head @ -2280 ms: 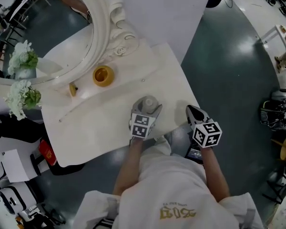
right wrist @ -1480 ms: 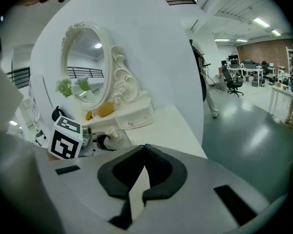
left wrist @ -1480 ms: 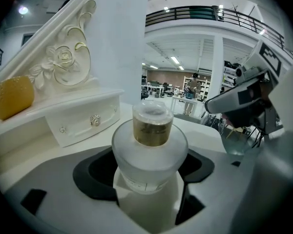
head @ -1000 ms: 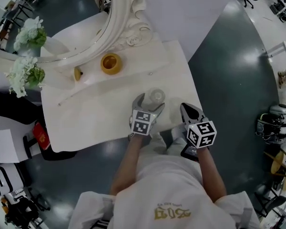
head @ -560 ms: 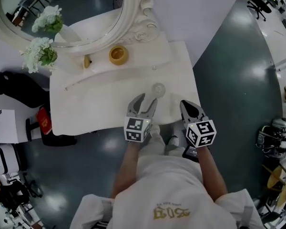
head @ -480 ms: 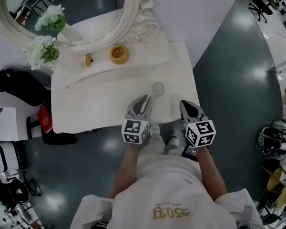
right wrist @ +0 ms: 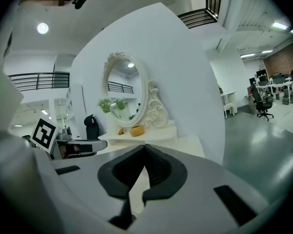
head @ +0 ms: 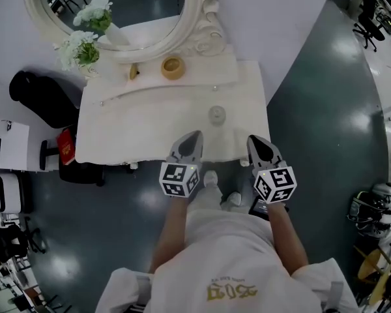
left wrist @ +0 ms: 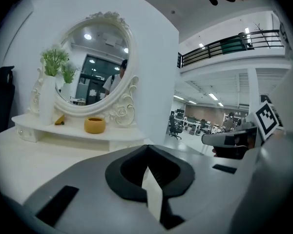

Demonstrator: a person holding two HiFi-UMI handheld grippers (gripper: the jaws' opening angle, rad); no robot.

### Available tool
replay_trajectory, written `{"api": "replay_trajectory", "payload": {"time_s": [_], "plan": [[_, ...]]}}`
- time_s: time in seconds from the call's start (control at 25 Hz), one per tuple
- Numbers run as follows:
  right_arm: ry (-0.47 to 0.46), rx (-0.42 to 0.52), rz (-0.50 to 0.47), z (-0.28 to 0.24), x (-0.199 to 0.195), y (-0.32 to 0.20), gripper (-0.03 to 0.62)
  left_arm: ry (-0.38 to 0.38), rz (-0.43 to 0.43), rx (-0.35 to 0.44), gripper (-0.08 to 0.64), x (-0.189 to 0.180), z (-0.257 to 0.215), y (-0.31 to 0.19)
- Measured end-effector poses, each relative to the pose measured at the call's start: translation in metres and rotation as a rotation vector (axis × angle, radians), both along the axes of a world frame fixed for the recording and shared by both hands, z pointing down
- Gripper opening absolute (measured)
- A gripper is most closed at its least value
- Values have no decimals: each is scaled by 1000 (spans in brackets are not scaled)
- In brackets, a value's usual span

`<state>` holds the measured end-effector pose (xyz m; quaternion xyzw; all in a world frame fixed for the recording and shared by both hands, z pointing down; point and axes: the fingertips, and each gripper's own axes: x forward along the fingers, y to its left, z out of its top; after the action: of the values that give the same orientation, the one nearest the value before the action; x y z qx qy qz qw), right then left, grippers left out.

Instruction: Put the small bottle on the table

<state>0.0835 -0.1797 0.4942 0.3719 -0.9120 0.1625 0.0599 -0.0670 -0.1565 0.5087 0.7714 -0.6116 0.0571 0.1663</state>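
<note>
Grey left gripper (head: pixel 193 137) forward-pointing (closed)

White vanity corner in open office hall.
Cream dressing table (head: pixel 150 122) with ornate oval mirror (head: pixel 143 2) against white partition wall (head: pixel 267 12); glossy dark floor (head: pixel 326 109), black chair (head: pixel 42 96) beside, railed mezzanine (left wrist: pixel 234 45), ceiling strip lights (left wrist: pixel 210 96).

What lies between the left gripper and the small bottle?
Only bare table, as the head view shows; the left gripper, shut and empty, is apart from the small bottle.
</note>
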Motion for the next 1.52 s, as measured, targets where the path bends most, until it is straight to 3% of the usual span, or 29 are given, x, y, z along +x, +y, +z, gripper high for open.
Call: {"api": "replay_trajectory", "payload": {"time_s": [1.04,1.52], "plan": [[31,0,-62,2,6,26,11,0,-5,-47,17,22,10,30],[-25,-41,-46,2,5,25,12,28,2,-51,17,22,8,30]]}}
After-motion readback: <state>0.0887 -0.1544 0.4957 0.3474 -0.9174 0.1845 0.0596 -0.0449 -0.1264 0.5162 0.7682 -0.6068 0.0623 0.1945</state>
